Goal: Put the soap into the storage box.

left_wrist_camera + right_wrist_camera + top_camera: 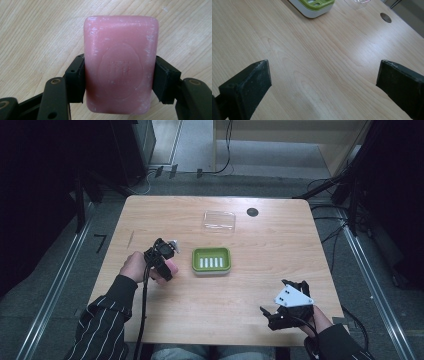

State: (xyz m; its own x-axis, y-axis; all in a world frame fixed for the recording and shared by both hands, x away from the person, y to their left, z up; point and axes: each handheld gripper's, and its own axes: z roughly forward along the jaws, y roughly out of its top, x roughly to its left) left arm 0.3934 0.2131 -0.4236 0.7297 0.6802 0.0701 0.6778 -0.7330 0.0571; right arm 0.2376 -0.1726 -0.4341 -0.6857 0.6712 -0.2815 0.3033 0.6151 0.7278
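High view, left gripper (pixel 168 262): held by the person's left hand over the left part of the wooden table (pixel 165 310); a pink bar of soap (pixel 171 266) sits in its grip, just left of the soap dish.
High view, soap dish (pixel 211 259): green, near the table's middle, holding a slotted insert with 5 pale slots; no soap lies in it.
High view, clear lid (pixel 219 220): flat on the table beyond the dish, apart from it.
High view, right gripper (pixel 287 312): near the front right corner, well apart from the dish.
Left gripper view, soap (pixel 121 65): both jaws press on its 2 long sides, clamping it above bare wood; an embossed round stamp faces the camera.
Right gripper view, right gripper (pixel 323 80): jaws spread wide, nothing between them but tabletop.
Right gripper view, dish (pixel 315 7): its green tray and white base show at the top edge, the lid (pixel 359 2) just to its right.
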